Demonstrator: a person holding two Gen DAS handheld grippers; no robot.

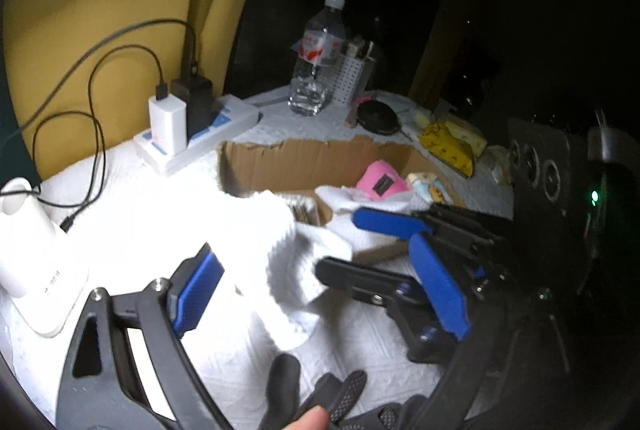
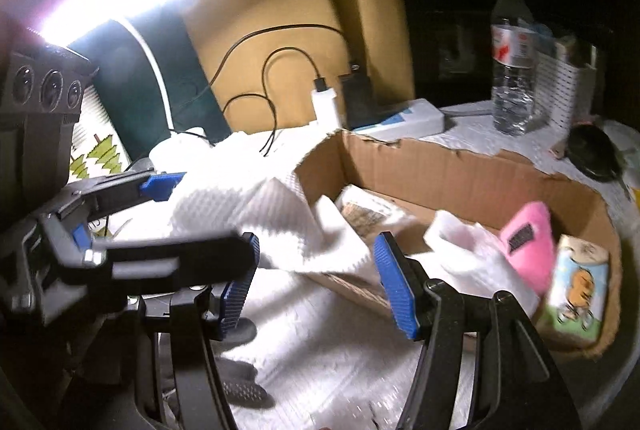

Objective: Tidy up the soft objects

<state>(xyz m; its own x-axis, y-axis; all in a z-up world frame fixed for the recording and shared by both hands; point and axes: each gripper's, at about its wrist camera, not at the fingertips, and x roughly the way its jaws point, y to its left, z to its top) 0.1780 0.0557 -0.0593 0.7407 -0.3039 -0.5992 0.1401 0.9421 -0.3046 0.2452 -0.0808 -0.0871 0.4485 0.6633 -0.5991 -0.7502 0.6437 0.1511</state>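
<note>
- You are working over a white textured cloth (image 2: 256,218), crumpled and waffle-patterned, lying on the white-covered surface (image 2: 340,362) with one edge draping over the near wall of the torn brown cardboard box (image 2: 440,165).
- Your left gripper (image 1: 316,282) is standing with its jaws spread wide around a fold of that cloth, neither pad pressing on it as far as the blur lets you judge.
- Your right gripper (image 2: 316,282) is holding its jaws apart too, nothing between them, the cloth's edge lying just beyond the tips.
- The cloth is looking light, limp and easily bunched, so it is likely going to sag and trail; taking a thick fold near the middle is probably safer than pinching a single corner.
- Inside the box a pink plush item with a dark label (image 2: 528,246) and a small soft printed cartoon pack (image 2: 576,290) are already sitting at the far end.
</note>
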